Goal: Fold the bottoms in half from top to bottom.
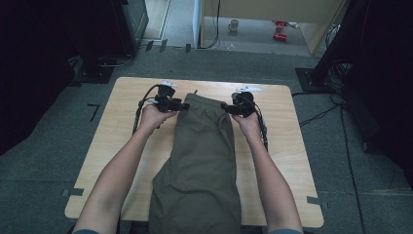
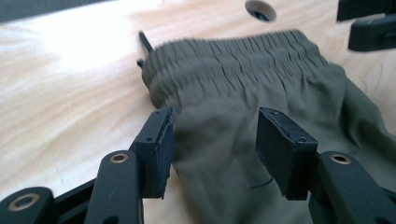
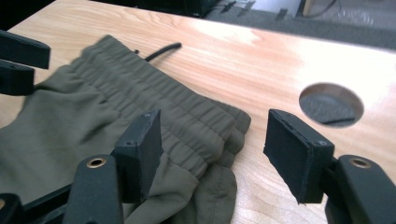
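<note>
Both tools stand with jaws apart at the far end of the worktop (image 1: 117, 126): the left tool (image 1: 181, 105) at one corner of the olive trousers' (image 1: 199, 161) elastic waistband (image 2: 233, 51), the right tool (image 1: 225, 107) at the other. Those trousers lie lengthwise down the middle, a black drawstring (image 3: 161, 50) poking out onto the wood.
</note>
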{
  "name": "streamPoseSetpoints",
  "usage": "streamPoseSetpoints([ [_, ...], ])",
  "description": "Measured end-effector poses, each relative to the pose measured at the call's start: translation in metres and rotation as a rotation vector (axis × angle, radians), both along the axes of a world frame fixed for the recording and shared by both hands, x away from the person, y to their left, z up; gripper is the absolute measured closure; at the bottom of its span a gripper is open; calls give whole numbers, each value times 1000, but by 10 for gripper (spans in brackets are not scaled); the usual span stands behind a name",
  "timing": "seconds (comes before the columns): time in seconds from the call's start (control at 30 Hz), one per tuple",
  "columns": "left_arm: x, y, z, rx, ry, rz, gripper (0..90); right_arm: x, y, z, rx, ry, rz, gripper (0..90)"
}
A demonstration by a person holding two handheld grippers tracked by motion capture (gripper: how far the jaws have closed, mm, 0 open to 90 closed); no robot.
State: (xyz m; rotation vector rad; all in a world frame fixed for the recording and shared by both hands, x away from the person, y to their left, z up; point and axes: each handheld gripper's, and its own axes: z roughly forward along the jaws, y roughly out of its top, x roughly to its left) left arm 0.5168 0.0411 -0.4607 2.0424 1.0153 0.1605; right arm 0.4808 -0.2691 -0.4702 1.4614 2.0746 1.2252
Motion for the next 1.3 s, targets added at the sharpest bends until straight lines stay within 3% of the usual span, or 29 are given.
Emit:
streamPoseSetpoints([
  [0.03, 2, 1, -3, -23, 8, 15, 475, 2, 0, -4, 12, 19, -14, 351],
  [0.13, 6, -1, -9, -10, 1, 40, 469, 5, 1, -12, -3, 41, -26, 340],
  [0.27, 8, -5, -16, -29, 0, 34, 456, 9, 3, -16, 5, 28, -50, 325],
  [0.33, 8, -10, -22, -7, 16, 34, 454, 11, 6, -19, -2, 29, -56, 310],
  [0.43, 8, -16, -33, 55, 34, 24, 468, 19, 15, -25, -38, 98, -60, 289],
  [0.6, 8, -14, -41, 72, 92, -10, 476, 23, 18, -36, -37, 136, -69, 298],
  [0.67, 7, -14, -42, 74, 93, -12, 483, 24, 17, -42, -16, 159, -72, 301],
  [0.7, 6, -15, -41, 79, 91, -12, 483, 24, 15, -43, 0, 144, -72, 318],
  [0.77, 5, -17, -41, 94, 82, -16, 484, 23, 16, -44, 12, 139, -55, 402],
  [0.9, 0, -19, -41, 112, 70, -25, 492, 21, 20, -42, -24, 139, -58, 434],
  [0.97, -4, -19, -42, 113, 58, -35, 489, 20, 20, -42, -28, 136, -52, 460],
  [1.03, -3, -16, -40, 96, 84, -29, 488, 18, 20, -42, -38, 137, -42, 483],
  [1.13, 1, -13, -35, 55, 85, 1, 477, 17, 20, -41, -40, 147, -38, 526],
  [1.23, 7, -13, -27, 40, 61, 25, 423, 16, 19, -41, -28, 151, -33, 577],
  [1.3, 9, -13, -26, 28, 17, 35, 407, 16, 20, -40, -28, 153, -29, 608],
])
